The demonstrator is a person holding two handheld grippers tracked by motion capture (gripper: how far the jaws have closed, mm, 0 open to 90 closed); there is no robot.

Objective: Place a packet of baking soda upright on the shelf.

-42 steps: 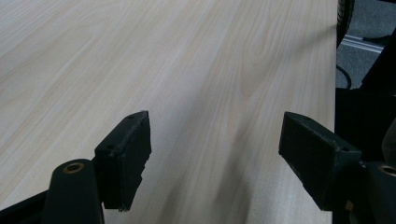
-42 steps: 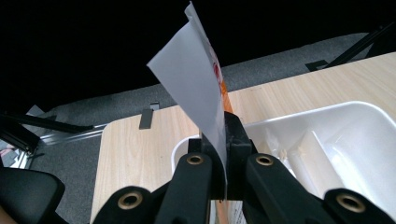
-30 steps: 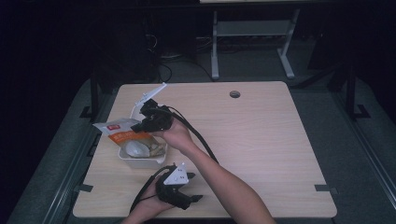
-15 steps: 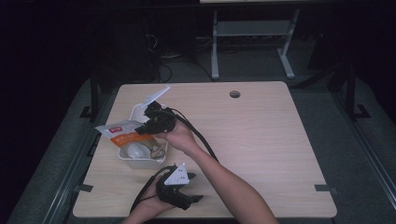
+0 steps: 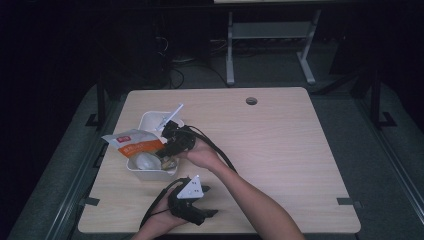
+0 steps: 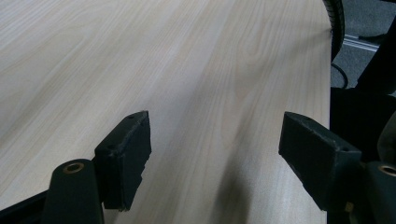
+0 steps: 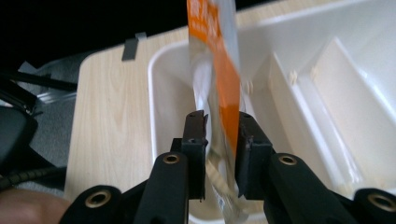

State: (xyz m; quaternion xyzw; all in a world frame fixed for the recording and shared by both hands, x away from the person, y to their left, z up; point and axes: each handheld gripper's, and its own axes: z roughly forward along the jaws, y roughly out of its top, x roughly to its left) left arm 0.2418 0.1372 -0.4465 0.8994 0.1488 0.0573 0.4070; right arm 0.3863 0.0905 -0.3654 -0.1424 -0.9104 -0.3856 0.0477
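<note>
Since a second ago my right gripper (image 5: 167, 147) has carried the orange-and-white packet (image 5: 132, 144) lower and closer in, so it now hangs over the near end of the white tray (image 5: 147, 172) instead of out past its left side. I've got that packet pinched tight: in the right gripper view my two jaws are closed on the packet (image 7: 219, 93), the orange stripe against the right-hand jaw, the crinkled clear film bulging out below the pads. Behind it I can see the tray's white wall (image 7: 161, 107) and a divider (image 7: 289, 98) running off to the right, with pale compartments beyond. From above, the packet lies across the tray's left rim, partly sticking out over the table (image 5: 280, 150), and a round whitish thing (image 5: 145, 161) sits in the tray's near compartment; what it is, I can't tell. My left gripper (image 5: 197, 210) sits low near the table's front edge, well apart from the tray. Its jaws stand wide in the left gripper view, nothing between them but bare wood (image 6: 210, 93).
</note>
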